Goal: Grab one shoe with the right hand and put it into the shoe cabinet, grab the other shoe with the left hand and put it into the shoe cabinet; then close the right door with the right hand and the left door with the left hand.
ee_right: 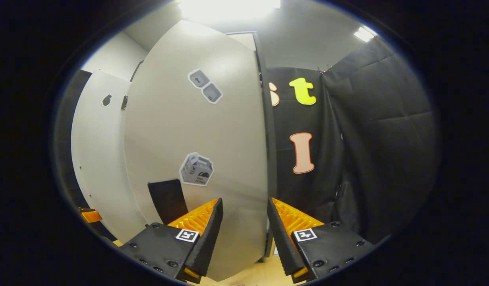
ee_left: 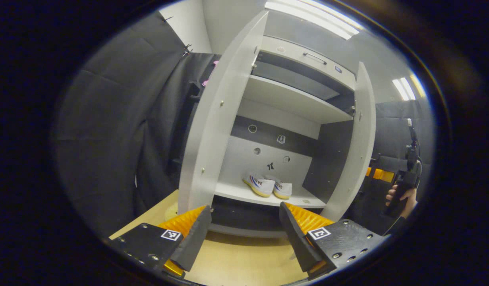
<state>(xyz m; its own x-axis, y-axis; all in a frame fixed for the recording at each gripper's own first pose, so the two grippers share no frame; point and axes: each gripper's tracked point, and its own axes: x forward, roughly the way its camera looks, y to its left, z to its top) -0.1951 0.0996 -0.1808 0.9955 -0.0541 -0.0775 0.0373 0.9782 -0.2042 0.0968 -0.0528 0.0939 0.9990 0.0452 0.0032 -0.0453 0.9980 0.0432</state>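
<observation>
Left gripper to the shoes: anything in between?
In the left gripper view, nothing blocks the way: the open left gripper faces bare wooden floor and the cabinet's dark base, with both shoes on the shelf above.

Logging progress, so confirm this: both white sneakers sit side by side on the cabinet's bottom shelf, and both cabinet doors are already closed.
Not right. The doors are open, not closed: the left gripper view shows the pale grey left door and right door swung wide. The two white sneakers do sit side by side on the grey shoe cabinet's bottom shelf.
</observation>
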